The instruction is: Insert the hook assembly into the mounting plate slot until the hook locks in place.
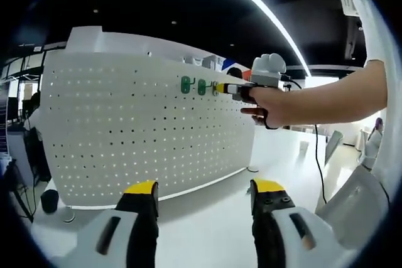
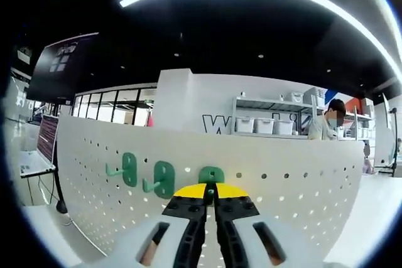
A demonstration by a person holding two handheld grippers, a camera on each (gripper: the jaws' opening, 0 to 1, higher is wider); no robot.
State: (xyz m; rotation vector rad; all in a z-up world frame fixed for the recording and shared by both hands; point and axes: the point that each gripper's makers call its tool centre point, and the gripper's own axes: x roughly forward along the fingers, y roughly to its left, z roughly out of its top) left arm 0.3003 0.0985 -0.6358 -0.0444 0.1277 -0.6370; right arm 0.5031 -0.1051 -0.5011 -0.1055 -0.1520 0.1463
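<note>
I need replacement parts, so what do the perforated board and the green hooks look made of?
The perforated board looks like white painted sheet metal or hard plastic: smooth, thin, evenly punched holes. The green hooks look like moulded plastic: uniform colour, rounded edges, slight sheen. The right tool is shut on one.

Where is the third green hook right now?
In the right gripper view, the third green hook sits against the pegboard, pinched by the right claw, right of the two mounted hooks.
</note>
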